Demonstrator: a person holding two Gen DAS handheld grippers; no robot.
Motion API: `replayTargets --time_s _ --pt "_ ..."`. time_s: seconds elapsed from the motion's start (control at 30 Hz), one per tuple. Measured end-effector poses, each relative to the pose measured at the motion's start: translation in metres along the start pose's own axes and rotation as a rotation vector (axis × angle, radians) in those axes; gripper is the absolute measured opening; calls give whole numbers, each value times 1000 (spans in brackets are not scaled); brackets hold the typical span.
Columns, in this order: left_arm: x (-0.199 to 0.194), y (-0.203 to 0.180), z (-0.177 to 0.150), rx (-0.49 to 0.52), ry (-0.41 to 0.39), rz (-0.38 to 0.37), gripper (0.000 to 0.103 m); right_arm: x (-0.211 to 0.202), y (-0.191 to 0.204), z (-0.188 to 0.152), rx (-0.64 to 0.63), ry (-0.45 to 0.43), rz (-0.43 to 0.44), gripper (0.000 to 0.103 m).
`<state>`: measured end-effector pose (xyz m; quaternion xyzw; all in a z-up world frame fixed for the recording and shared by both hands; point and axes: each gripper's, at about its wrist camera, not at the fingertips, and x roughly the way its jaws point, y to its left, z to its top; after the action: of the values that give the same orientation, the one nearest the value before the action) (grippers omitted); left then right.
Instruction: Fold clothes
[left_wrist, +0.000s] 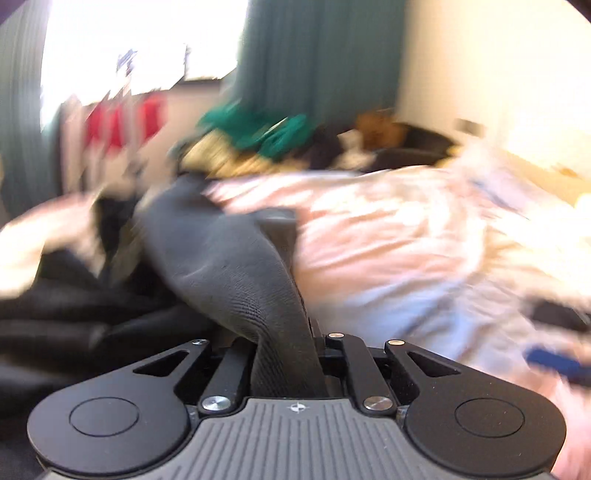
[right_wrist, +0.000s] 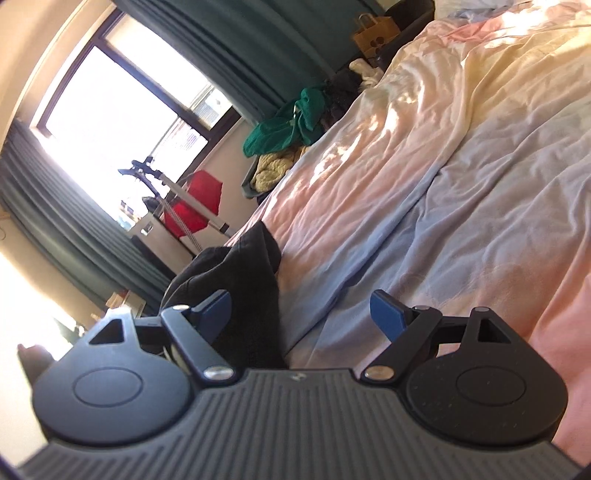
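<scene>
Gripping a fold of the dark grey garment (left_wrist: 229, 266), the left tongs (left_wrist: 284, 354) are clamped together on the cloth, presumably to lift or drag it across the bed (right_wrist: 424, 192). The right tongs (right_wrist: 303, 317) stand apart, empty, low over the sheet; the garment lies bunched at their eleven o'clock (right_wrist: 240, 280).

No text, label, brand or number can be read in either view.
</scene>
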<state>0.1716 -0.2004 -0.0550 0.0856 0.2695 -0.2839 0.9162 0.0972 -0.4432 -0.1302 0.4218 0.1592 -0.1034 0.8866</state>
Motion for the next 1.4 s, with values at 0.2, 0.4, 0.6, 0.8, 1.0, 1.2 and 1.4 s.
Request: replayTargets --time_s 0.2,0.4,0.6,0.8,1.0,1.2,1.4 --pt "-20 -86 -61 235 66 -147 11 -12 -17 18 43 -66 -16 85" --pt "-45 -83 -88 205 63 -52 68 -4 -21 19 74 -15 30 85" --pt "-118 -43 -82 124 42 -2 78 6 -19 19 94 54 86 85" --pt "-183 16 -102 -89 -2 141 81 44 14 20 -34 157 142 85" --pt "-189 63 -115 -357 -7 252 81 59 73 -25 -411 246 177 85" --pt "-184 77 -120 -337 -29 277 81 64 118 -83 -809 293 137 83" --pt "-187 88 -125 -397 -42 256 81 68 115 -102 -955 260 -20 50"
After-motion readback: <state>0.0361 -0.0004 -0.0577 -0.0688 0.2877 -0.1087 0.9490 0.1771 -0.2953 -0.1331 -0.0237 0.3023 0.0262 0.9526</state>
